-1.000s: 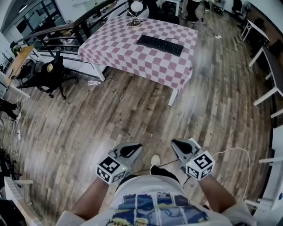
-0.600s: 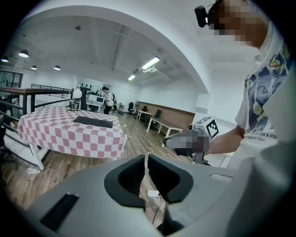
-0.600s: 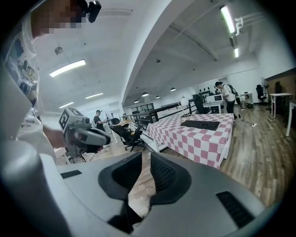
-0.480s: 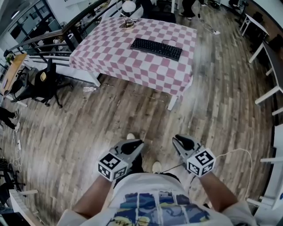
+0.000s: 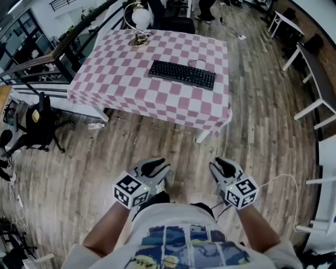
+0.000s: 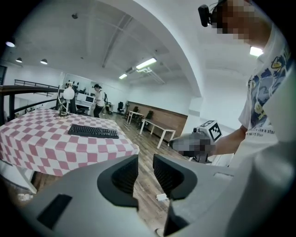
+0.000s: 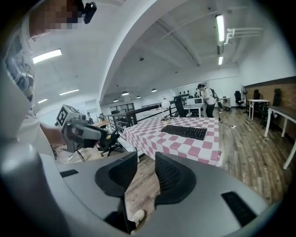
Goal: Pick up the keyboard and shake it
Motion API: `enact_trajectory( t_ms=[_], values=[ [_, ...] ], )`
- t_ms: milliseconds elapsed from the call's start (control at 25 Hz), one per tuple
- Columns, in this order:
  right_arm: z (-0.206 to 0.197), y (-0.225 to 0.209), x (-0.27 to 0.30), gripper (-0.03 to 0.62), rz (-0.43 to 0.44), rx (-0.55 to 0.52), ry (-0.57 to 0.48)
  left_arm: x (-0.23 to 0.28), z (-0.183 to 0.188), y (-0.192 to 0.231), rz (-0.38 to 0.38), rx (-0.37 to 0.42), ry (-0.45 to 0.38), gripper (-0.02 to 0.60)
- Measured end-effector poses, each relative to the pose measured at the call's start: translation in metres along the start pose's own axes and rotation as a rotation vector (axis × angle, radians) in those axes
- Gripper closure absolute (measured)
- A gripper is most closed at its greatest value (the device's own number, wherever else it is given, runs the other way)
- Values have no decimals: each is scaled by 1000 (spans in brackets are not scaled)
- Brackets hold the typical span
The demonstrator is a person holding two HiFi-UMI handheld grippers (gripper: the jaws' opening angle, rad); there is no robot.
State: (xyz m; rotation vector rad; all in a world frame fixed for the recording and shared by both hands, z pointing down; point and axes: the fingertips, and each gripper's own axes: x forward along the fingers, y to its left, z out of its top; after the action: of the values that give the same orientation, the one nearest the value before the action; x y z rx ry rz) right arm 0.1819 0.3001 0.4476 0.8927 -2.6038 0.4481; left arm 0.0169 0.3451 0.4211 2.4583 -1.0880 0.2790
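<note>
Head view: left tongs (image 5: 156, 167), right tongs (image 5: 223, 168), both just opening, narrow gap, empty.

The checked cloth (image 5: 131, 84) drapes over the counter (image 5: 202, 136) and hides all but parts of its legs. The keyboard (image 5: 181, 74) lies too far off for its keys to be read, and its thin cable's end cannot be traced. Beyond the counter, a standing person (image 5: 205, 10) is cut off by the top edge.
</note>
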Motion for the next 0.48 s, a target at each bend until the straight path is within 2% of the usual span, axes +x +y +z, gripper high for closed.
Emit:
enact_trajectory(
  t_ms=[120, 240, 480],
  values=[
    [15, -7, 32, 450, -59, 43, 0, -8, 15, 48, -26, 15, 14, 486],
    [25, -14, 59, 447, -104, 93, -8, -9, 20, 92, -37, 11, 31, 481],
    [29, -34, 91, 453, -144, 150, 22, 9, 27, 143, -55, -21, 33, 479]
  ],
)
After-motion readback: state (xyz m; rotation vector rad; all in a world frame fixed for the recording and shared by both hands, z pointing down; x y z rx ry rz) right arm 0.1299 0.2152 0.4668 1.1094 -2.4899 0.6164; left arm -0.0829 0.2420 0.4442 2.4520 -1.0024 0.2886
